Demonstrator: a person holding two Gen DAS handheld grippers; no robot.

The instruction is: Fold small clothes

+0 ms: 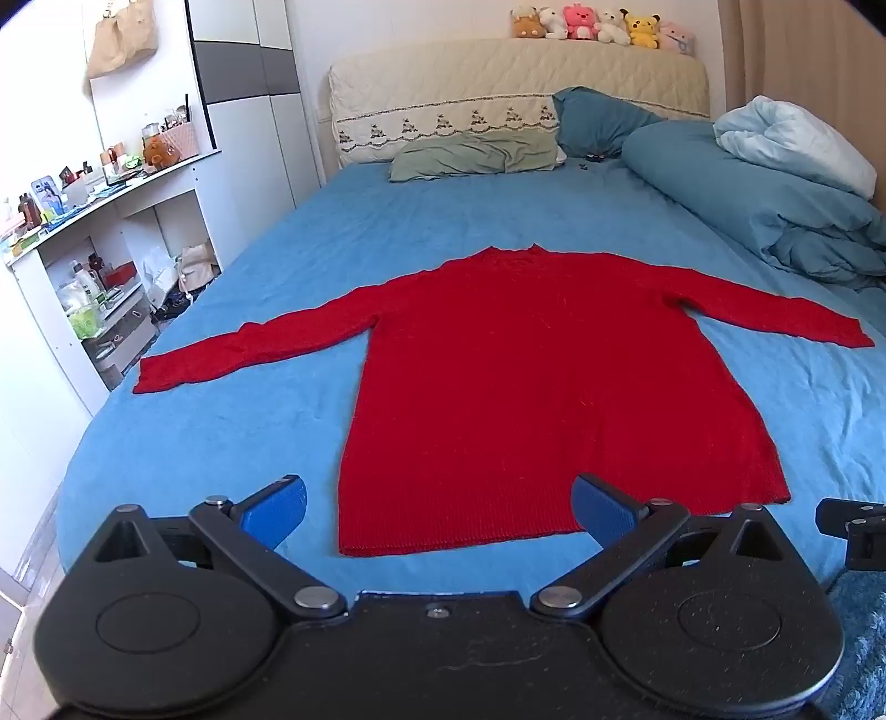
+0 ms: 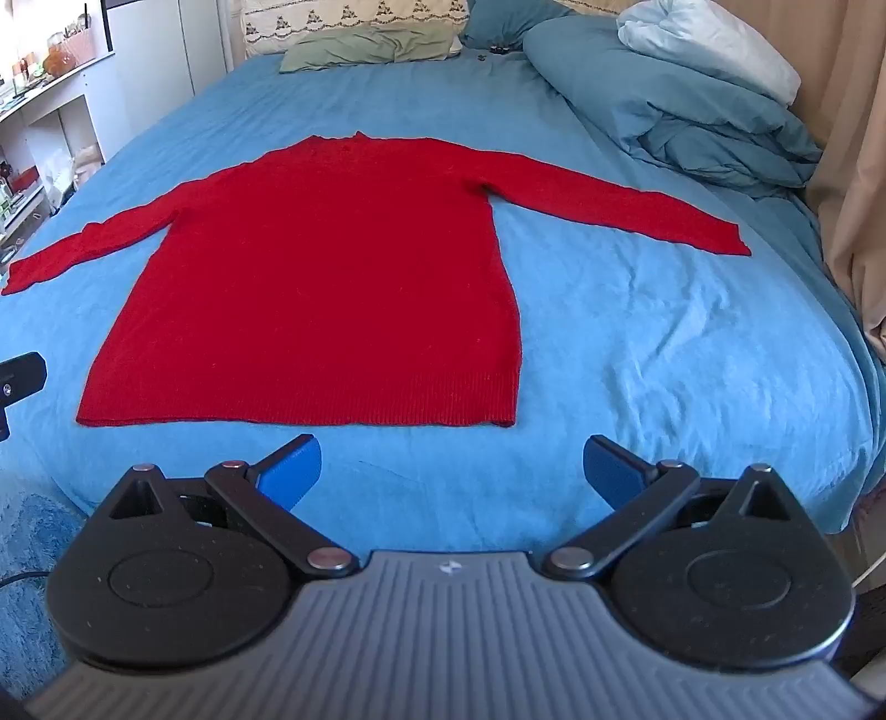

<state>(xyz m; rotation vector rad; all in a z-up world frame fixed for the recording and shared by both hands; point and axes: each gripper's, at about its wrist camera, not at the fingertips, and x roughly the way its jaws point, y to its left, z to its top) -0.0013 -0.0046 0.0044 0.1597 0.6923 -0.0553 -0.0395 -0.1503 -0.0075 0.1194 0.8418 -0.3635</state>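
Red knit sweater [image 1: 554,387]: lies flat on the blue bedsheet [image 1: 277,266], both sleeves spread out sideways. Long axis runs from the hem, nearest the grippers, to the collar, which points away toward the headboard [image 1: 515,105].

Left gripper [image 1: 437,509]: jaws released, wide apart, holding nothing. The hem's left corner lies just ahead, between the two blue pads; contact with the cloth does not show.

Right gripper [image 2: 451,476]: jaws released, empty. The hem's right corner lies just beyond and slightly left of the gap, bare sheet under the pads.

Beyond the collar: green pillow [image 1: 476,155], teal pillow [image 1: 598,122]. Ahead and right of the jaws: bunched blue duvet [image 1: 775,199].

Headboard top: row of plush toys [image 1: 603,25].

Far left of the jaws: white shelving unit [image 1: 111,221], its compartments holding bottles and small items, too small to itemise with confidence.
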